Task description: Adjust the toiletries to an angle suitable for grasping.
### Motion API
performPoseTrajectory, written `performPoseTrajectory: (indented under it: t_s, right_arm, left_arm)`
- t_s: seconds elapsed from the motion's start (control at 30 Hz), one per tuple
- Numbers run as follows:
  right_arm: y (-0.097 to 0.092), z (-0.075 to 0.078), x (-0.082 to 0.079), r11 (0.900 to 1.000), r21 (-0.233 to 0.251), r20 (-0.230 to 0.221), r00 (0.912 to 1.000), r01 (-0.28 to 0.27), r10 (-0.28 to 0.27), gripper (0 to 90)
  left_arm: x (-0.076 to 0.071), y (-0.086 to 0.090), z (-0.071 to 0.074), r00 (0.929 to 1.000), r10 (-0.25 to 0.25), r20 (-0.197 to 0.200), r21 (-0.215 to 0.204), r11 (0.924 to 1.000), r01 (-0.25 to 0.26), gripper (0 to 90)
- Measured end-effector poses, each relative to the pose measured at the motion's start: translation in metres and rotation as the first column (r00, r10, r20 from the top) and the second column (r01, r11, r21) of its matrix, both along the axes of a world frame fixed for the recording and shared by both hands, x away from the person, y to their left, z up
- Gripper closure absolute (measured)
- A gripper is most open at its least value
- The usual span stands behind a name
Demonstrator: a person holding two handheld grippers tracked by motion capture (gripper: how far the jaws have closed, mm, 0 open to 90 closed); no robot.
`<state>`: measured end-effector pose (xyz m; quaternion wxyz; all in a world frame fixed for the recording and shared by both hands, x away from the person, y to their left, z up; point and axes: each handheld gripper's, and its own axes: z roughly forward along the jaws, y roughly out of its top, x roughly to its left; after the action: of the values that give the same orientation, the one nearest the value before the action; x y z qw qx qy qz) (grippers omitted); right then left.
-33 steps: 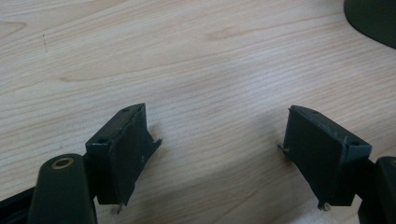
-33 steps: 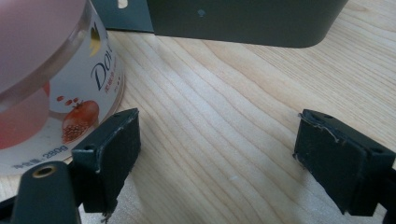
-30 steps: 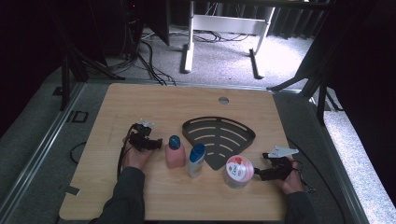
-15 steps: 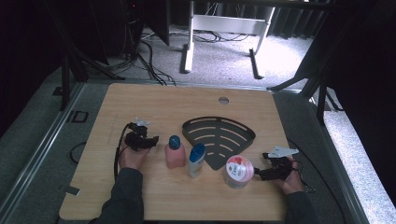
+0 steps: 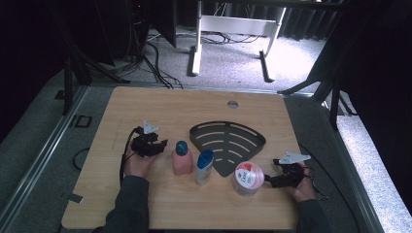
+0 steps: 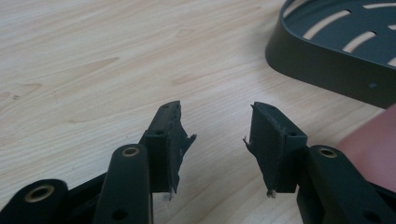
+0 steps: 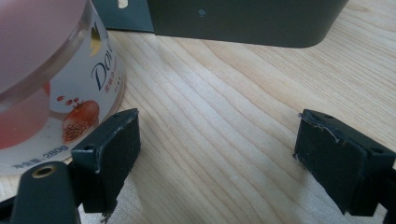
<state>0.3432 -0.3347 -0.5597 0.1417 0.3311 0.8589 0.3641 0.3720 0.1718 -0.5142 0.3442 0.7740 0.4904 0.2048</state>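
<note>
My left gripper hovers low over the wooden table, left of a pink bottle with a teal cap. Its jaws have just been closing and stand partly open with nothing between them; the pink bottle shows at the right edge. A white bottle with a blue cap stands beside the pink one. My right gripper rests open just right of a pink-lidded Dove jar. In the right gripper view the jar sits beside the left jaw, outside the empty gap.
A dark slotted corner shelf lies flat behind the bottles and jar, its wall close ahead of both grippers. A round hole sits near the table's far edge. Cables trail from both grippers.
The left gripper has lifted slightly and its jaws have narrowed. The right hand, bottles and jar have not moved.
</note>
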Motion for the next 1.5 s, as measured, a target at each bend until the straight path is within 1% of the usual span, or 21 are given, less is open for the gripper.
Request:
performPoseTrajectory:
  t_s: [0.1,0.17,0.27,0.33,0.4,0.43,0.53,0.57,0.6,0.67,0.73,0.83,0.93,1.13,1.3,1.37,1.47,1.5]
  right_arm:
    - [0.0,0.0,0.0,1.0,0.0,0.0,1.0,0.0,0.0,13.9]
    - [0.0,0.0,0.0,1.0,0.001,0.0,1.0,0.0,0.0,13.9]
    - [0.0,0.0,0.0,1.0,0.0,0.0,1.0,0.0,0.0,13.9]
    - [0.0,0.0,0.0,1.0,0.001,0.0,1.0,0.0,0.0,13.9]
    - [0.0,0.0,0.0,1.0,0.0,0.0,1.0,0.0,0.0,13.9]
    - [0.0,0.0,0.0,1.0,0.0,0.0,1.0,0.0,0.0,13.9]
    - [0.0,0.0,0.0,1.0,0.001,0.0,1.0,0.0,0.0,13.9]
    - [0.0,0.0,0.0,1.0,0.001,0.0,1.0,0.0,0.0,13.9]
    - [0.0,0.0,0.0,1.0,0.001,0.0,1.0,0.0,0.0,13.9]
    - [0.0,0.0,0.0,1.0,0.001,0.0,1.0,0.0,0.0,13.9]
    - [0.0,0.0,0.0,1.0,0.0,0.0,1.0,0.0,0.0,13.9]
    - [0.0,0.0,0.0,1.0,0.0,0.0,1.0,0.0,0.0,13.9]
    - [0.0,0.0,0.0,1.0,0.0,0.0,1.0,0.0,0.0,13.9]
    - [0.0,0.0,0.0,1.0,0.0,0.0,1.0,0.0,0.0,13.9]
    - [0.0,0.0,0.0,1.0,0.0,0.0,1.0,0.0,0.0,13.9]
    - [0.0,0.0,0.0,1.0,0.0,0.0,1.0,0.0,0.0,13.9]
    - [0.0,0.0,0.0,1.0,0.0,-0.002,1.0,0.001,-0.001,13.9]
    - [0.0,0.0,0.0,1.0,0.0,-0.002,1.0,0.001,-0.001,13.8]
  left_arm:
    - [-0.002,0.001,0.002,0.9998,0.014,0.013,0.013,0.9998,-0.014,53.7]
    - [-0.004,0.001,0.004,0.9995,0.014,0.028,0.008,0.9999,-0.014,55.1]
    - [-0.006,0.0,0.007,0.9993,0.002,0.039,-0.015,0.9999,-0.001,53.6]
    - [-0.007,-0.001,0.009,0.999,0.0,0.044,-0.011,0.9999,0.001,53.0]
    - [-0.008,-0.002,0.011,0.9989,-0.006,0.047,-0.02,0.9998,0.007,51.9]
    - [-0.009,-0.003,0.012,0.9986,-0.01,0.052,-0.018,0.9998,0.011,51.8]
    - [-0.013,-0.006,0.015,0.9961,-0.029,0.083,-0.009,0.9995,0.03,52.0]
    - [-0.014,-0.007,0.016,0.9953,-0.037,0.09,-0.006,0.9993,0.038,51.9]
    - [-0.015,-0.008,0.018,0.995,-0.039,0.092,-0.012,0.9991,0.04,51.9]
    - [-0.017,-0.011,0.02,0.9946,-0.046,0.093,-0.023,0.9986,0.049,52.2]
    - [-0.02,-0.012,0.023,0.9954,-0.049,0.082,-0.046,0.9976,0.052,52.1]
    - [-0.023,-0.012,0.027,0.9951,-0.067,0.074,-0.071,0.9949,0.072,51.9]
    - [-0.027,-0.012,0.03,0.9943,-0.082,0.068,-0.077,0.9932,0.087,51.5]
    - [-0.035,-0.014,0.037,0.9919,-0.104,0.072,-0.06,0.9923,0.108,52.5]
    - [-0.043,-0.014,0.041,0.9881,-0.132,0.079,-0.05,0.9895,0.136,58.1]
    - [-0.046,-0.014,0.043,0.987,-0.142,0.074,-0.058,0.9874,0.147,60.4]
    - [-0.05,-0.014,0.045,0.9858,-0.15,0.074,-0.057,0.9864,0.155,63.6]
    - [-0.053,-0.013,0.047,0.9848,-0.159,0.071,-0.075,0.9836,0.164,63.6]
